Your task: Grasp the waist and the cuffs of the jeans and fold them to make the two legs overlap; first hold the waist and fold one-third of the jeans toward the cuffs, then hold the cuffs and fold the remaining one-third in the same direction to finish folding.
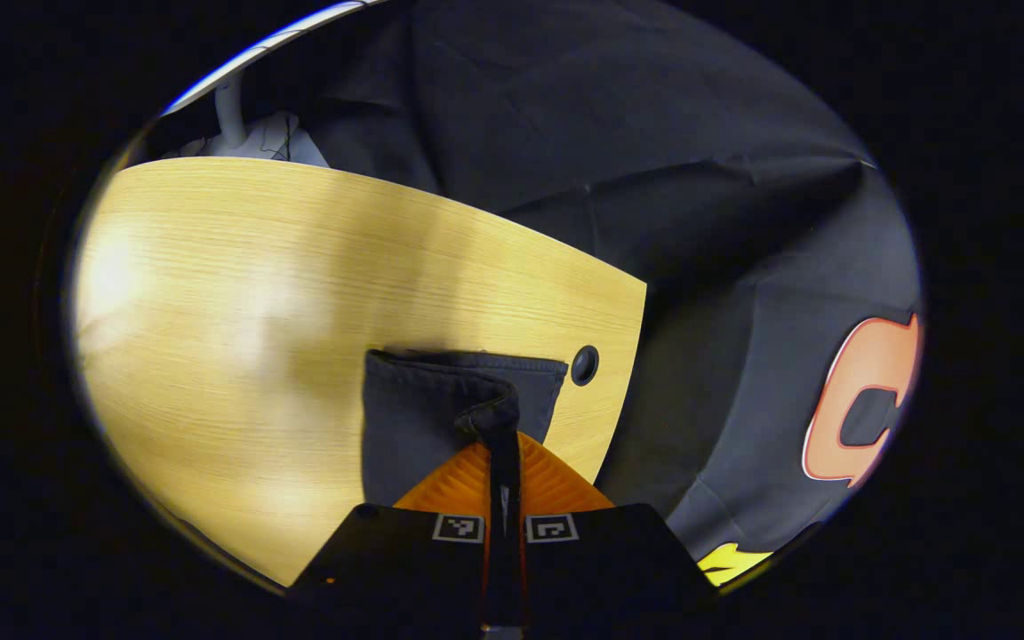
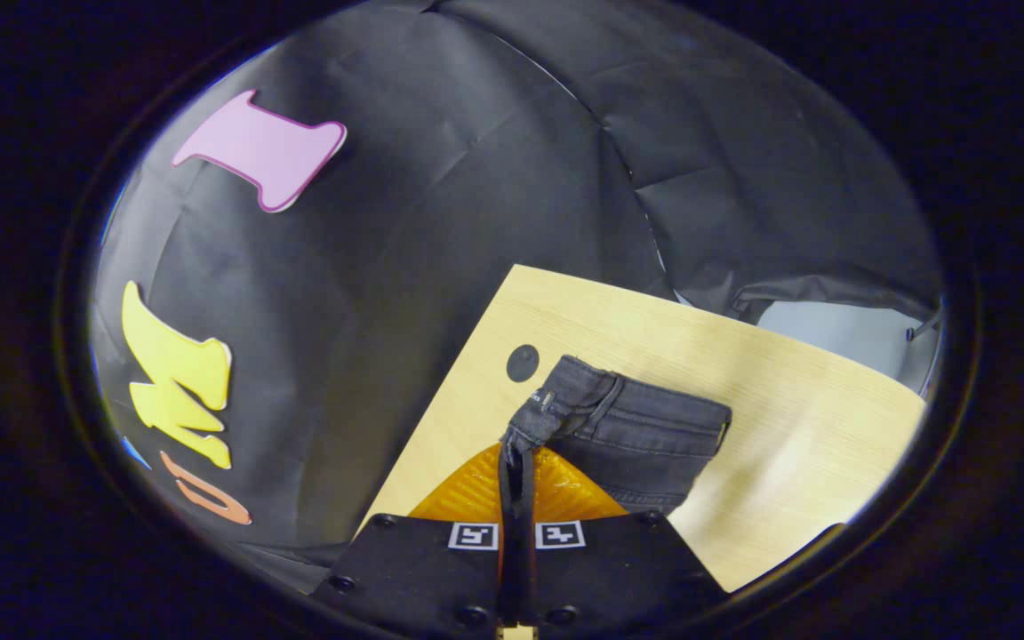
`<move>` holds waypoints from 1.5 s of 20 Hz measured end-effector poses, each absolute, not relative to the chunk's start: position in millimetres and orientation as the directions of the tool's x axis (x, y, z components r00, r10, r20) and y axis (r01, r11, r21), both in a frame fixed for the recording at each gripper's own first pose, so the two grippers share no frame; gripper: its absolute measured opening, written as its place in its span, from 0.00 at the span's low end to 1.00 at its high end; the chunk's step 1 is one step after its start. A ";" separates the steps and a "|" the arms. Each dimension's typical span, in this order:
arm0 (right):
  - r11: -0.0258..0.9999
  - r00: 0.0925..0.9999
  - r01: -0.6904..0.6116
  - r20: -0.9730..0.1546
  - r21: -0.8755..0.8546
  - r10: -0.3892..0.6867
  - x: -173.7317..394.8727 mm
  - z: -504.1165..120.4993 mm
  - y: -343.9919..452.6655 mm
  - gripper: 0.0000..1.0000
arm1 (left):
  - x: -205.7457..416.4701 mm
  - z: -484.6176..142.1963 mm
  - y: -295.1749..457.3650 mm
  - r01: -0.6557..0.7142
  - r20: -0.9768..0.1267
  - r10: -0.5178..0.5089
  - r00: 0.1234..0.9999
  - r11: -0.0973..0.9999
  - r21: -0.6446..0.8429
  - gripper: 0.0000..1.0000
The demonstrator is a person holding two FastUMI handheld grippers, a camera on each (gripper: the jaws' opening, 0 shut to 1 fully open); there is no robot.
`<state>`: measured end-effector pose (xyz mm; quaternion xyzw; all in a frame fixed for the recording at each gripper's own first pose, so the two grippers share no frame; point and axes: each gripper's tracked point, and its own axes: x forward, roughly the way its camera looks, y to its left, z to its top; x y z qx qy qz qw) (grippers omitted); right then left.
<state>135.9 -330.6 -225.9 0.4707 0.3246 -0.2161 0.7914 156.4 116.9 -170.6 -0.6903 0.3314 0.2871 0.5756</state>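
While you hold the dark jeans (image 1: 423, 404) off the wooden table (image 1: 236, 293), both of your tongs are pinched tight on the cloth. In the left gripper view, your left gripper (image 1: 503, 436) sits at 6 o'clock, and its two fingers are squeezed together with a bunched fold of denim caught between them. From that pinch the jeans spread up toward 12 o'clock and to 9 o'clock, with a stitched hem along the top edge. A small round black hole (image 1: 584, 365) in the table is just beside the jeans, at about 2 o'clock from the pinch.

In the right gripper view, your right gripper (image 2: 516, 453) is also at 6 o'clock, and its fingers are clamped on a corner of the jeans (image 2: 628, 436). The cloth runs from that corner out toward 3 o'clock, and you can see a belt loop and seams on it. The round hole (image 2: 522, 363) is at 12 o'clock from the pinch, close to the jeans. The table (image 2: 796, 418) goes on to 3 o'clock past the cloth. The black wall cloth (image 2: 405, 231) hangs behind the table.
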 end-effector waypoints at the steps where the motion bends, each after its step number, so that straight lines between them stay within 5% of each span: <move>1: 0.466 0.691 0.652 -0.722 0.598 -0.041 142.0 -231.8 -329.6 0.00 | 168.7 -177.6 116.4 -0.793 -0.783 -0.127 0.609 -0.099 -0.601 0.03; 13: 0.504 0.611 0.716 -0.783 0.483 -0.116 196.0 -315.6 -335.2 0.01 | 227.9 -234.4 98.2 -0.840 -0.833 -0.144 0.534 0.024 -0.543 0.03; 18: 0.507 0.617 0.698 -0.784 0.505 -0.068 209.1 -333.1 -321.6 0.07 | 238.5 -229.7 92.1 -0.788 -0.796 -0.104 0.596 0.113 -0.605 0.00; 21: 0.507 0.659 0.656 -0.752 0.560 -0.022 214.1 -320.9 -313.6 1.00 | 250.7 -199.4 93.0 -0.705 -0.732 -0.069 0.678 0.221 -0.674 1.00; 30: 0.622 0.718 0.596 -0.684 0.508 -0.130 157.5 -247.0 -353.7 0.98 | 216.7 -46.1 95.9 -0.341 -0.472 0.030 0.881 0.732 -0.590 0.99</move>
